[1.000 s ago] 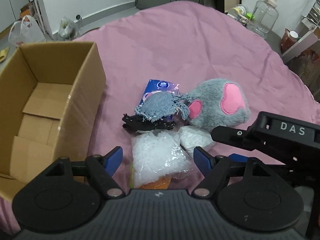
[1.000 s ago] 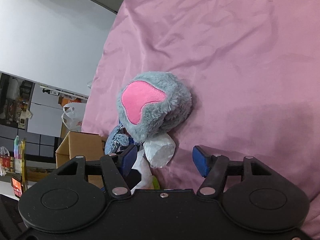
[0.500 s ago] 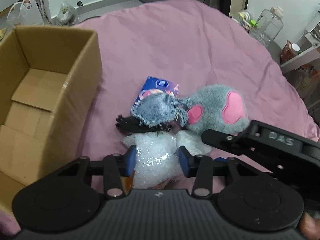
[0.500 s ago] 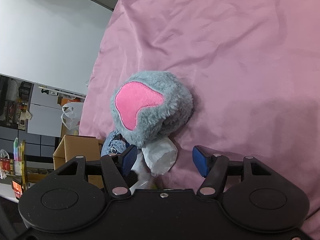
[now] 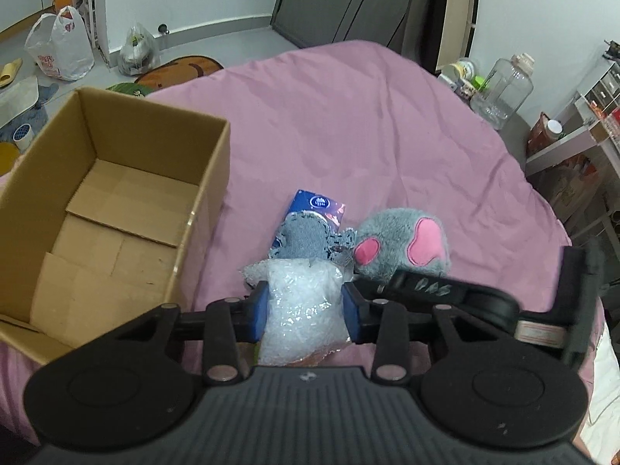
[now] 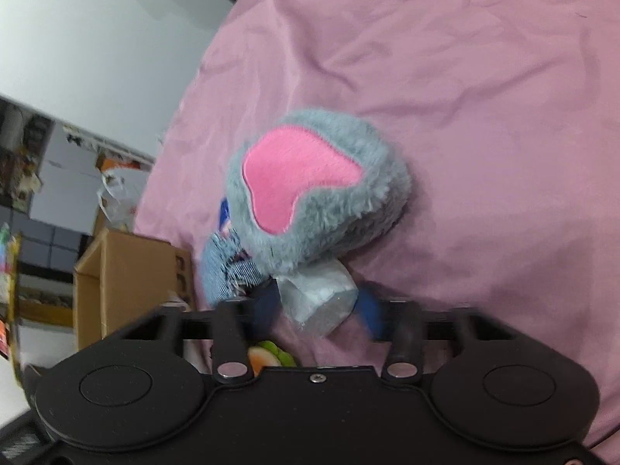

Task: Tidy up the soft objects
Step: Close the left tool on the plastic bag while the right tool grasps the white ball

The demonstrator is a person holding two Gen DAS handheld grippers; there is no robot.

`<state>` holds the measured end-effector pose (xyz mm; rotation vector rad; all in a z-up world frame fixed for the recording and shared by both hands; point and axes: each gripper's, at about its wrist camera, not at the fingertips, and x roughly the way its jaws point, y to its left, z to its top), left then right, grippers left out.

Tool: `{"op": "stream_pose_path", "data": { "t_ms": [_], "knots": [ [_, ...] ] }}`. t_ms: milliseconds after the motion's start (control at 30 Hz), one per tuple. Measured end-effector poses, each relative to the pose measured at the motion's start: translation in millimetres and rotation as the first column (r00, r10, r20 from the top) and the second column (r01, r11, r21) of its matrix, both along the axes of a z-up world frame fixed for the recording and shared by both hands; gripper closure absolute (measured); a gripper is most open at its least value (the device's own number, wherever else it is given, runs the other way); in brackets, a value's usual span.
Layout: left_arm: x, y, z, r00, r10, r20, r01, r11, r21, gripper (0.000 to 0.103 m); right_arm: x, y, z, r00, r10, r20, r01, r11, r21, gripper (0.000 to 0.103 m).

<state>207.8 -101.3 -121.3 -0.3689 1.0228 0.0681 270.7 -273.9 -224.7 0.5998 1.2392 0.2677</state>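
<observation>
Landmark: open cardboard box (image 5: 112, 209) on the pink bedspread (image 5: 348, 124), nothing visible inside.

- Left gripper (image 5: 306, 306): just right of the box's near corner; jaws have just been closing, blue pads now pressing both sides of a clear bubble-wrap bag (image 5: 302, 306).
- Right gripper (image 6: 317, 304): further right of the box; jaws have just been closing, blurred, now pinching a small white wrapped packet (image 6: 321, 298).
- Denim scrap (image 5: 306, 238): right of the box, beyond the bubble-wrap bag, lying over a blue tissue pack (image 5: 319, 205).
- Grey plush slipper (image 5: 403, 248) with pink patches: touching the denim scrap on the side away from the box.
</observation>
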Motion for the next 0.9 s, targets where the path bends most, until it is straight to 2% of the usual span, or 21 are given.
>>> {"op": "stream_pose_path", "data": {
  "t_ms": [100,267,400,600,733,900],
  "knots": [
    [-4.5,5.7,4.5,1.0,-0.001,0.002,0.001,1.0,0.006,0.065,-4.7,2.9,4.2,1.0,0.025,0.019,-0.025,0.999,-0.024,0.066],
    [-12.0,14.1,15.8,1.0,-0.025,0.012,0.025,0.999,0.047,0.065,-18.1,-5.3,24.1,0.999,-0.017,0.042,0.019,0.999,-0.042,0.067],
    [-19.4,21.3,26.0,0.999,-0.023,0.029,0.022,0.998,0.052,0.065,-29.0,-10.2,36.1,0.997,-0.056,0.052,0.059,0.997,-0.049,0.067],
    [-31.1,32.7,37.5,0.999,-0.022,0.042,0.02,0.998,0.052,0.065,-46.2,-8.0,58.8,0.991,-0.054,0.119,0.062,0.996,-0.068,0.067],
    [-39.5,43.7,44.4,0.999,-0.01,0.047,0.007,0.999,0.047,0.065,-52.0,-0.8,80.7,0.983,-0.01,0.185,0.036,0.99,-0.136,0.067],
    [-50.5,56.8,54.2,0.998,-0.008,0.057,0.005,0.998,0.063,0.065,-61.4,15.5,99.1,0.974,0.044,0.222,-0.002,0.982,-0.188,0.067]
  ]
}}
